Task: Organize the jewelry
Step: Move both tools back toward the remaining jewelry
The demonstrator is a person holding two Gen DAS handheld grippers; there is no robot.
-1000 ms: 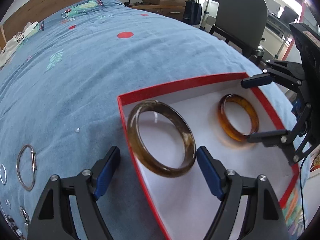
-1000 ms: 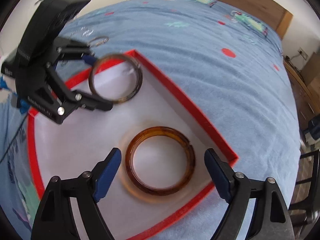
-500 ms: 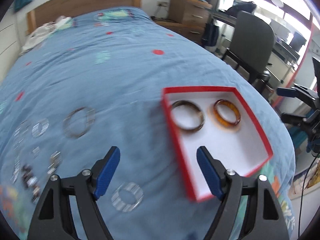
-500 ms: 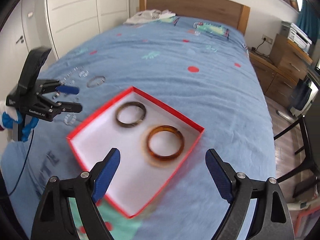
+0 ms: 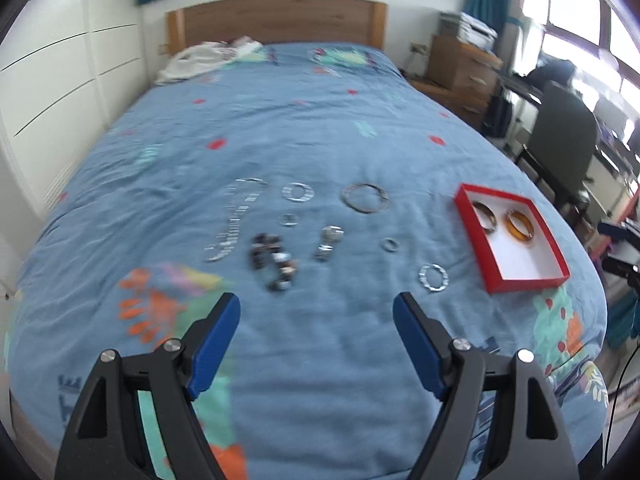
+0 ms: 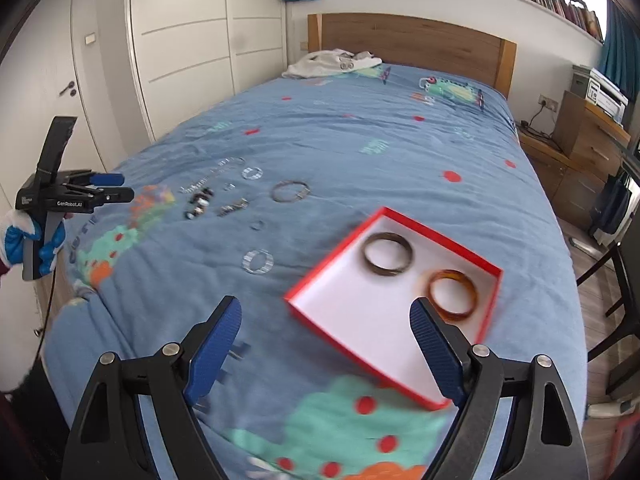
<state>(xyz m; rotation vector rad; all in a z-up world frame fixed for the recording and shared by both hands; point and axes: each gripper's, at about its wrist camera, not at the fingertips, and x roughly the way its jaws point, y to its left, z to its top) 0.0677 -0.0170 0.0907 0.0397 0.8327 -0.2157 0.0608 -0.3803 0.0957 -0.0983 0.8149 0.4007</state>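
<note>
A bed (image 5: pixel 320 128) with a blue patterned cover fills both views, its wooden headboard (image 6: pixel 408 46) against the far wall. Near the cover's right edge, at the foot end, sits a shallow red box (image 6: pixel 332 272) with a white floor, holding two bangles side by side: a dark brown bangle (image 6: pixel 387 259) toward the headboard end and an amber bangle (image 6: pixel 452 294) beside it, the two apart (both lie flat on the white floor, the rest of which is bare). Loose jewelry lies scattered on the cover left of the box: a large thin silver hoop (image 5: pixel 365 197), a silver chain (image 5: pixel 234 220), a dark beaded bracelet (image 5: pixel 274 265), a watch-like silver piece (image 5: pixel 329 242), and a sparkly ring-shaped bracelet (image 5: pixel 433 277) nearest the box; motion blur hides finer detail. The left gripper (image 5: pixel 316 322) hangs above the foot of the bed, angled down toward the scattered pieces, its blue-padded jaws spread wide with nothing between them. The right gripper (image 6: pixel 326 328) is tilted down over the box's near corner, jaws likewise wide and empty. A hand (image 6: pixel 30 240) in a blue-and-white glove grips the left tool's handle.
</note>
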